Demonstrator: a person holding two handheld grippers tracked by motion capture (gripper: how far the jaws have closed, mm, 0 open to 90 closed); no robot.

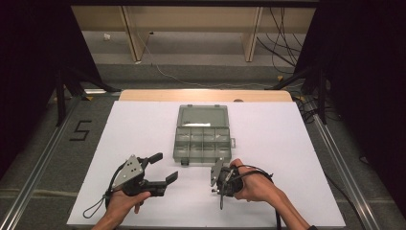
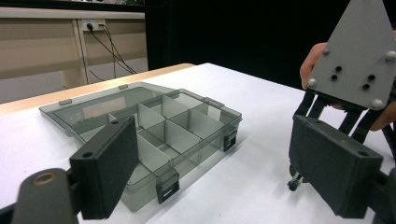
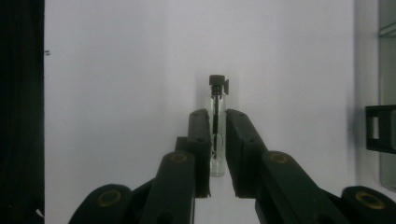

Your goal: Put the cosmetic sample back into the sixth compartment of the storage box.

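A small glass vial [image 3: 216, 122] with a black cap stands clamped between the pads of the right gripper [image 3: 216, 140], cap projecting beyond the jaw tips. It sits just in front of the open compartment box [image 1: 201, 134], over the white table [image 1: 143, 124]. The left gripper [image 1: 162, 167], jaws apart and empty, rests left of the box.

High view overhead; gripper views low, close; shared compartment box [image 1: 202, 134].
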